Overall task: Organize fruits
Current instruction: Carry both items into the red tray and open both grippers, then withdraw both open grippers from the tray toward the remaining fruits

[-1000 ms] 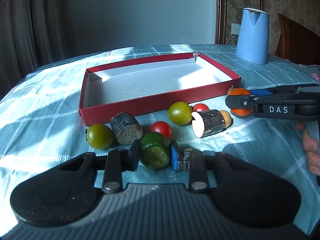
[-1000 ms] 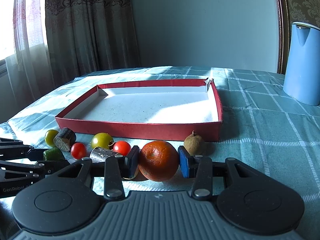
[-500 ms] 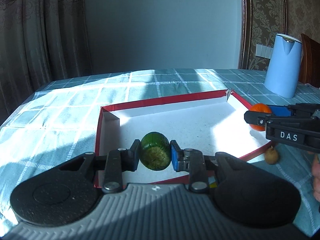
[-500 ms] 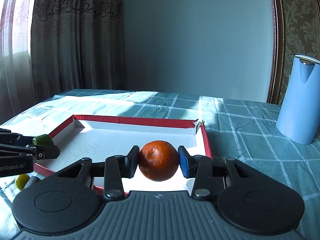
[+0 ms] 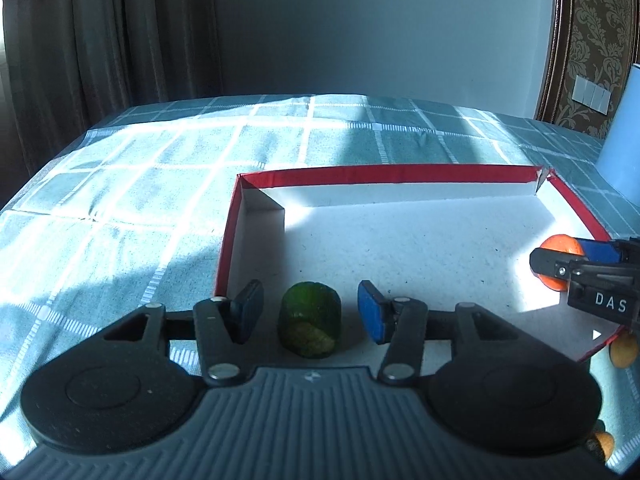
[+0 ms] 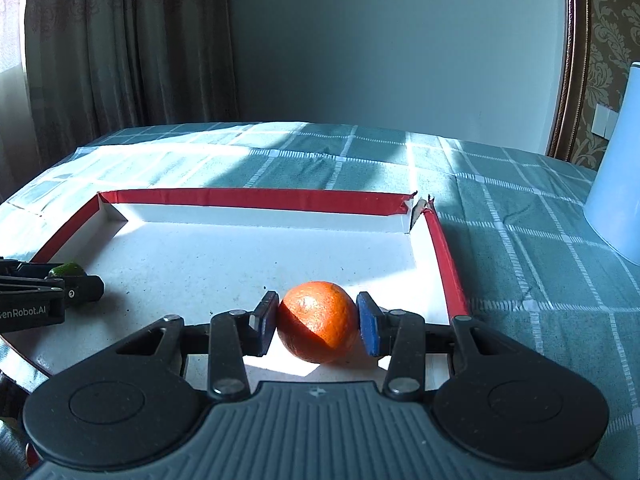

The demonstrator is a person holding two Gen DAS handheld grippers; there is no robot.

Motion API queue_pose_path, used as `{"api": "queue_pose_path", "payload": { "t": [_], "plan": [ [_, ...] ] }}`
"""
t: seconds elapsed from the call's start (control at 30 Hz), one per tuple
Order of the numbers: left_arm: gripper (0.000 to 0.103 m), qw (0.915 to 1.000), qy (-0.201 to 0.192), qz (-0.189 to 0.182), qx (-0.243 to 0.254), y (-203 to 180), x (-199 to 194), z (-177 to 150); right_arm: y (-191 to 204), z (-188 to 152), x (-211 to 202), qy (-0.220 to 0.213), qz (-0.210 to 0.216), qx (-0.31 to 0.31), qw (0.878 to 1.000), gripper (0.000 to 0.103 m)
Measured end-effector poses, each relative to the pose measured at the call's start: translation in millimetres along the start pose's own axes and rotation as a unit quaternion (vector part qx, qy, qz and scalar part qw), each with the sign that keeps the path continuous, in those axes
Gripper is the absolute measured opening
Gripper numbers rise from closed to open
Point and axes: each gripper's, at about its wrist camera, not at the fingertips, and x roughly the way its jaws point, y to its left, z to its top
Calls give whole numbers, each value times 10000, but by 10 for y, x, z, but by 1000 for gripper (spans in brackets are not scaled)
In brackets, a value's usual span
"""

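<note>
A red-walled tray (image 5: 384,171) with a white floor lies on the checked cloth. In the left wrist view a green cucumber chunk (image 5: 310,318) stands on the tray floor near its left front corner, between the jaws of my left gripper (image 5: 310,312); the jaws are opening and gaps show on both sides of the chunk. My right gripper (image 6: 318,324) is shut on an orange (image 6: 318,326) just above the tray floor near the right wall (image 6: 446,264). The left wrist view shows the same orange (image 5: 558,244) in the right gripper at the far right.
A pale blue kettle (image 6: 618,192) stands on the cloth to the right of the tray. Two small brownish fruits (image 5: 623,351) (image 5: 600,442) lie outside the tray's right front corner. Curtains and a wall close off the back.
Both grippers carried their fruit from the pile in front of the tray to over its floor. The left jaws have parted from the cucumber chunk, which now rests in the tray.
</note>
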Motion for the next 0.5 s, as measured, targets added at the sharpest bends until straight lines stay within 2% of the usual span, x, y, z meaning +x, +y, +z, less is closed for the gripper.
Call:
{"api": "queue_pose_path", "payload": {
  "t": [0.03,0.1,0.2,0.27,0.33,0.5],
  "plan": [
    [59,10000,-82,-21,29,-6,-29,-7,1,0,5,12,1,-17,10000,42],
    [75,9995,-301,84,70,-27,-98,-13,-6,10,-13,-39,2,-8,10000,44],
    [79,9985,-520,38,148,-37,-207,-60,-36,15,-59,-163,41,62,9998,68],
    [87,9975,-656,128,214,-41,-274,-107,-70,13,-127,-300,-11,110,9995,69],
    [89,9955,-881,241,240,-19,-369,-158,-134,9,-226,-392,16,196,9990,69],
    [93,9945,-1048,-13,-52,183,-591,-294,-385,-124,-592,-633,-18,609,9961,69]
  ]
}}
